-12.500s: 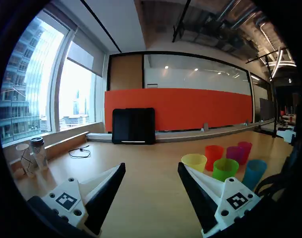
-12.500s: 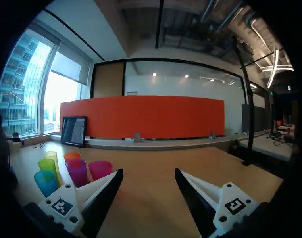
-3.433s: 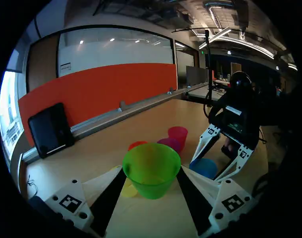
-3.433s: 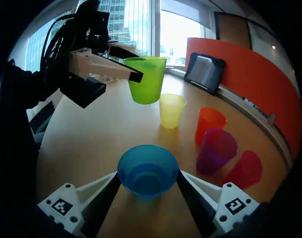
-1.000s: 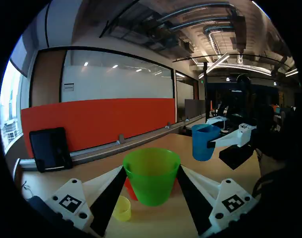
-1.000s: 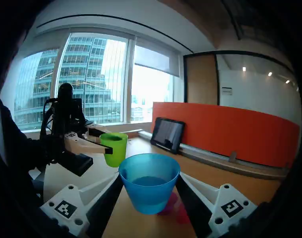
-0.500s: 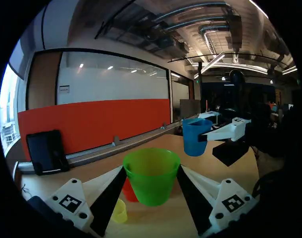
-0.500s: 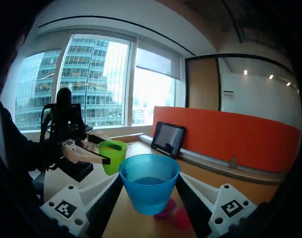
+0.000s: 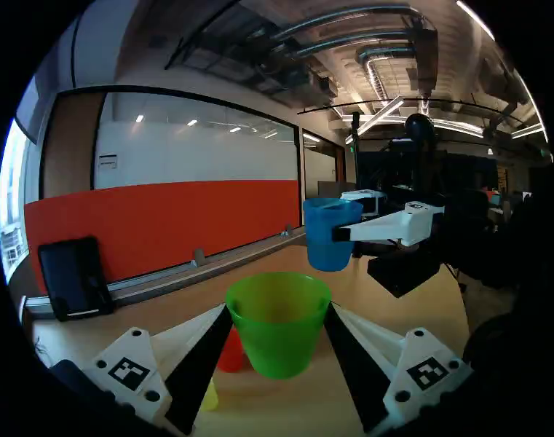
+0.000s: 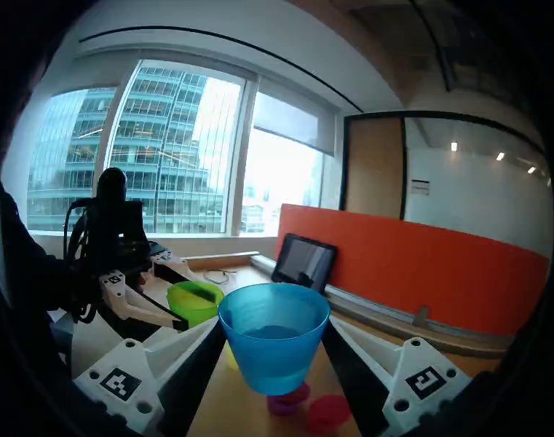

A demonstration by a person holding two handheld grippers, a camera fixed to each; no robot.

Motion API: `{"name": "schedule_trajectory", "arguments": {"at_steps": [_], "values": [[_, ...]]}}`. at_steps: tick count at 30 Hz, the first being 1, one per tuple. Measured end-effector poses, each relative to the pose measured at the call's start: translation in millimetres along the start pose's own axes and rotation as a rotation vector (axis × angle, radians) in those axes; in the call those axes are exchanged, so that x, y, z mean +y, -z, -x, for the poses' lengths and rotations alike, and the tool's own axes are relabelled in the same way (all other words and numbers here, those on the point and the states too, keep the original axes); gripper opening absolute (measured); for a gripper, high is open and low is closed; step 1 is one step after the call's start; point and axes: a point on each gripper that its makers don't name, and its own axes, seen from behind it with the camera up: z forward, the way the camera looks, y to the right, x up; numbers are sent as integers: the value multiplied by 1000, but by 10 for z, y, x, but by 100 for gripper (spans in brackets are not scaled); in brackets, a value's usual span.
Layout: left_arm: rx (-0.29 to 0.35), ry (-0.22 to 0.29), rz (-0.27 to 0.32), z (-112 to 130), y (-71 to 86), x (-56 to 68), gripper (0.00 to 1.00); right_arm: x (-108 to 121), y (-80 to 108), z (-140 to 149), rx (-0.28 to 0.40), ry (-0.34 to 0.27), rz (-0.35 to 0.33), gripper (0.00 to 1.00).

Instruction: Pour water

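My left gripper (image 9: 277,335) is shut on a green cup (image 9: 278,320), held upright above the wooden table (image 9: 349,291). In the right gripper view that green cup (image 10: 194,300) sits lower left, between the left gripper's fingers (image 10: 142,309). My right gripper (image 10: 274,349) is shut on a blue cup (image 10: 274,335) with water in it, held upright. In the left gripper view the blue cup (image 9: 329,233) hangs above and to the right of the green cup, gripped by the right gripper (image 9: 349,231).
A red cup (image 9: 231,351) and a yellow cup (image 9: 208,397) stand on the table below the green cup. Two pink-purple cups (image 10: 309,408) stand under the blue one. A black tablet (image 9: 71,277) leans against the orange divider (image 9: 167,218). Windows (image 10: 153,167) lie beyond.
The blue cup has risen and moved closer over the green cup. In the right gripper view the green cup has dropped lower, its opening now seen from above.
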Motion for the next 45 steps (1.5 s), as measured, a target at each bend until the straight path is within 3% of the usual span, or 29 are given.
{"name": "schedule_trajectory", "arguments": {"at_steps": [13, 39, 45], "values": [[19, -15, 41, -33, -70, 126, 87, 45, -74, -215, 2, 95, -7, 90], [37, -15, 104, -89, -81, 340, 87, 92, -222, -667, 5, 392, 8, 90], [34, -21, 107, -105, -84, 363, 87, 101, -261, -781, 19, 485, 9, 90]]}}
